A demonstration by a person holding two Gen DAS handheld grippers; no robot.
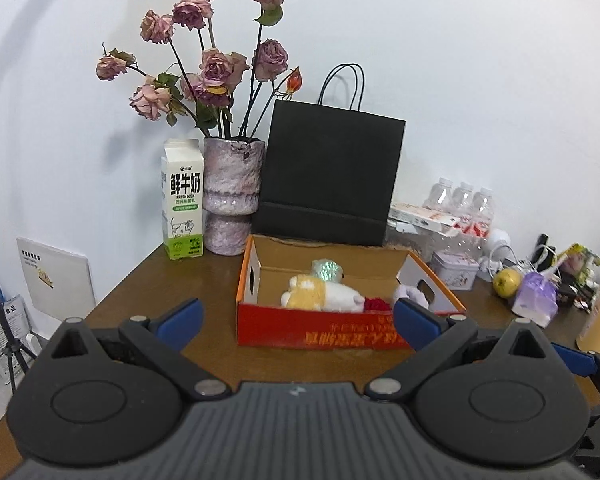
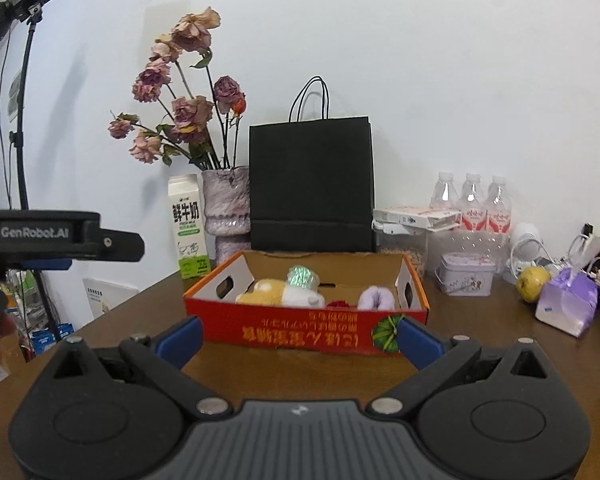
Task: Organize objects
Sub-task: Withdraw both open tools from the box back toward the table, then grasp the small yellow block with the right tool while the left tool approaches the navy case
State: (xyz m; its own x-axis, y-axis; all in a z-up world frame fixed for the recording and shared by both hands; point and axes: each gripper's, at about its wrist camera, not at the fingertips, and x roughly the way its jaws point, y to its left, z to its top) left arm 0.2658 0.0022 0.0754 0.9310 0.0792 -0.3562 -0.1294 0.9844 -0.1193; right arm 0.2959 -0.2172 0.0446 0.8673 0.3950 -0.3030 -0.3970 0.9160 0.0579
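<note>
Left gripper point(image 1: 298, 320) and right gripper point(image 2: 298, 334) both with fingers released and empty above the brown counter point(image 1: 172, 280), red cardboard box point(image 1: 320, 330) just ahead holding a yellow-and-white plush toy point(image 1: 320, 294), black paper bag point(image 1: 330, 172) upright behind it, milk carton point(image 1: 182, 200) beside vase of dried roses point(image 1: 232, 196) against the wall

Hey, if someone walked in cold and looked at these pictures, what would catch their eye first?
Probably the red cardboard box at the middle of the brown table, with plush toys lying in it. Behind it a black paper bag stands against the wall, with a vase of faded roses at the bag's left.
</note>
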